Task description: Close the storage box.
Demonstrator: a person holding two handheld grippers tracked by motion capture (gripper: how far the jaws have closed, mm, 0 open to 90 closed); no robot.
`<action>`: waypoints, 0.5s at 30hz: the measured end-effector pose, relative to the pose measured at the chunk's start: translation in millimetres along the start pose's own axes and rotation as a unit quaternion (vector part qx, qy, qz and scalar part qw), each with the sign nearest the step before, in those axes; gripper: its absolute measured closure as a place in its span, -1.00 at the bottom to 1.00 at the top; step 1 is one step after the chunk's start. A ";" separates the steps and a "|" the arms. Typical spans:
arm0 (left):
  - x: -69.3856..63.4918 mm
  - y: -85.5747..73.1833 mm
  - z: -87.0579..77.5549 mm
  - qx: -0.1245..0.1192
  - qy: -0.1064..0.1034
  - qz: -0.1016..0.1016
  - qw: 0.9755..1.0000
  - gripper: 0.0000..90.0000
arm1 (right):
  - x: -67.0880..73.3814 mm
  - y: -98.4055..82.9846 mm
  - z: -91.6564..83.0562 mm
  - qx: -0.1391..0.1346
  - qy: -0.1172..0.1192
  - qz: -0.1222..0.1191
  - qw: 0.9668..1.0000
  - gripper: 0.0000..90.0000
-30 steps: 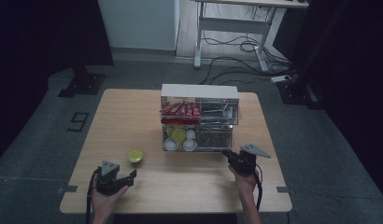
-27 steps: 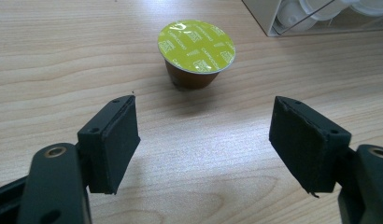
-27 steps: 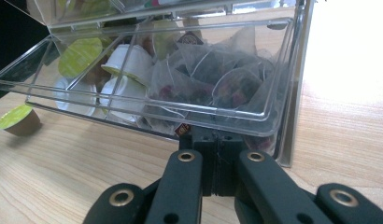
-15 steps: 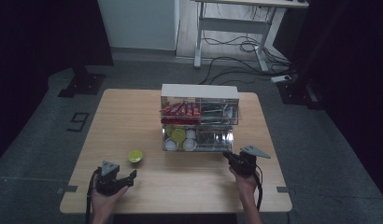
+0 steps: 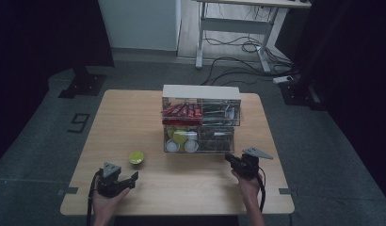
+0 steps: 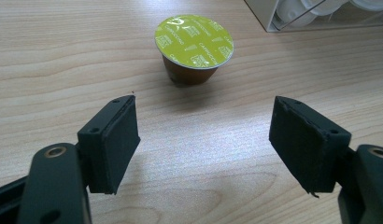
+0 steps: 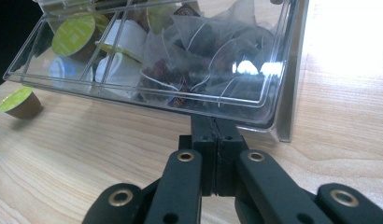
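Wooden desk (image 5: 134,122) on a grey floor, dark room all round. Nearest, at the bottom of the high view, two hands come in. The left hand-held gripper (image 5: 116,181) sits lower left, jaws spread wide and empty, aimed at the pod (image 6: 194,49) just ahead; in its own view the green-lidded pod stands upright at upper centre, apart from both jaws. The right hand-held gripper (image 7: 216,140) has its jaws pressed together, tips at the front edge of the clear drawer (image 7: 147,100); whether they pinch the lip, I cannot tell. That lower drawer of the organiser (image 5: 200,92) looks pulled out, pods and tea bags (image 7: 199,60) inside. My read: drawer opened, pod not yet picked up.
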State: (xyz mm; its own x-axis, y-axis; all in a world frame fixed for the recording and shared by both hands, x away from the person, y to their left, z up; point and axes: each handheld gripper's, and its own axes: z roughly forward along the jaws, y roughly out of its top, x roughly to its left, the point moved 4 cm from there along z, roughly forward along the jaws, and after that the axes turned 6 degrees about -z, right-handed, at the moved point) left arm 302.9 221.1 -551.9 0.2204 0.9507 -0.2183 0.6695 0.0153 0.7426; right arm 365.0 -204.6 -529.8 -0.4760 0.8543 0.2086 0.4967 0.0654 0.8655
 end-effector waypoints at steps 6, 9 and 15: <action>0.6 -0.1 0.4 0.001 -0.002 -0.002 1.000 -0.46 | 0.3 -2.9 -0.2 0.004 0.000 0.002 1.000 0.96; 0.3 0.5 0.2 0.000 -0.002 -0.003 1.000 -0.46 | 1.1 -3.8 0.0 0.006 0.001 0.002 1.000 0.96; -2.1 1.6 0.9 0.000 -0.003 -0.002 1.000 -0.46 | 3.0 -5.9 -0.9 0.005 0.002 -0.002 1.000 0.93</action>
State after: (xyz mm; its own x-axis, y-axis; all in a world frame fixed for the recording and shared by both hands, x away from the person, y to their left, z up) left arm 304.1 218.8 -550.8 0.2224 0.9485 -0.2255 0.6709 0.0189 0.7413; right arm 360.0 -202.8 -533.9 -0.4803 0.8524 0.2067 0.5016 0.0736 0.8620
